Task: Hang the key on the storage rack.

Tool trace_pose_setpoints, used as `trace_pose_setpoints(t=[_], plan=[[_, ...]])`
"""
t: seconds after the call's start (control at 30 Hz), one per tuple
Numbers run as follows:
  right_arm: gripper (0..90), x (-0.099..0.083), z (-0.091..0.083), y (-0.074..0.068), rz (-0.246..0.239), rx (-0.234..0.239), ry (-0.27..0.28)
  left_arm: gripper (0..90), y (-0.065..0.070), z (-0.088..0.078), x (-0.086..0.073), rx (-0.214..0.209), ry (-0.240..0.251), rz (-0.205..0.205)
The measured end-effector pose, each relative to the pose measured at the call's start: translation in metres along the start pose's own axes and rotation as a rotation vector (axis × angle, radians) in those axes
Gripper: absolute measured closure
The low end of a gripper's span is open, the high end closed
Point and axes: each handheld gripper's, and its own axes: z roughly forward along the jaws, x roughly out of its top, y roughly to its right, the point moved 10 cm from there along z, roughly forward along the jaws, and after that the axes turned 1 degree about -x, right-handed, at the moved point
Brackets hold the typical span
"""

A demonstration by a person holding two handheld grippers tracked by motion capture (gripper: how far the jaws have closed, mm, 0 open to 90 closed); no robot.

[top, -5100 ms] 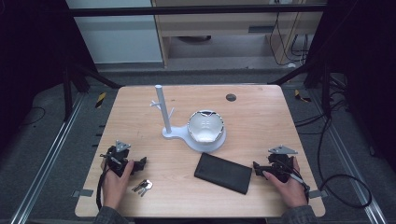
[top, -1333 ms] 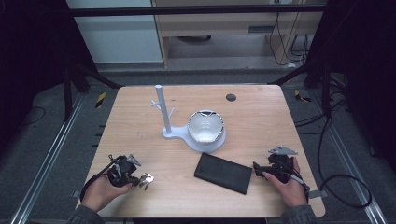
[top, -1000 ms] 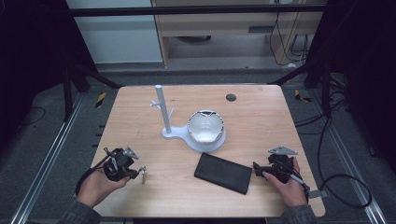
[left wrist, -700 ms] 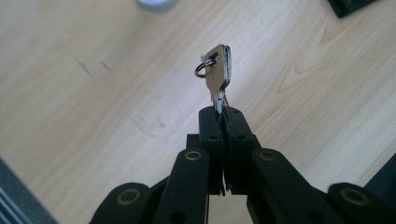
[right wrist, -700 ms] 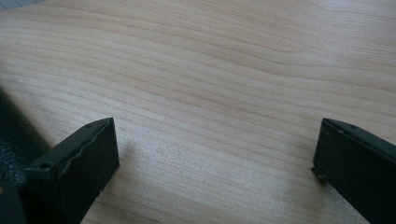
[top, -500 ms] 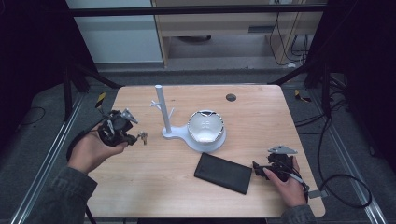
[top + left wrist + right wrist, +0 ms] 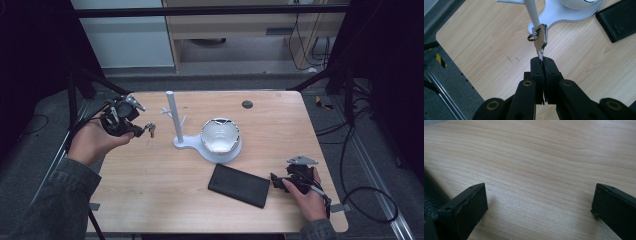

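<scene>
A small bunch of keys (image 7: 539, 40) on a metal ring juts from the tips of my left gripper (image 7: 542, 60), whose jaws are shut on the key blades. In the high view that left gripper (image 7: 140, 131) is raised at the table's left side with the keys (image 7: 149, 129) pointing toward the white post (image 7: 174, 116) of a stand. The stand's white base (image 7: 186, 144) also carries a white bowl (image 7: 219, 135). My right gripper (image 7: 273, 182) rests at the front right beside a black wallet (image 7: 238, 185); its jaws stand wide apart over bare wood (image 7: 539, 202).
The post has small pegs (image 7: 165, 112) near its top. A round dark grommet (image 7: 246, 104) sits at the table's back edge. In the left gripper view, the wallet's corner (image 7: 619, 21) lies at the upper right and the stand base (image 7: 564, 15) just beyond the keys.
My left gripper has lifted the keys off the table's front left and carried them up and toward the white post. The right gripper has stayed put.
</scene>
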Motion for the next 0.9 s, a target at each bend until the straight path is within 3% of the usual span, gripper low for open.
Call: trace_pose_setpoints(t=[0.4,0.9], plan=[[0.4,0.0,-0.001,0.0,-0.001,-0.003,0.001,87.7,-0.007,-0.007,0.016,0.025,-0.01,0.006],[0.3,-0.001,-0.001,-0.001,-0.004,0.001,0.002,87.6,-0.015,0.003,0.031,0.041,-0.052,0.002]])
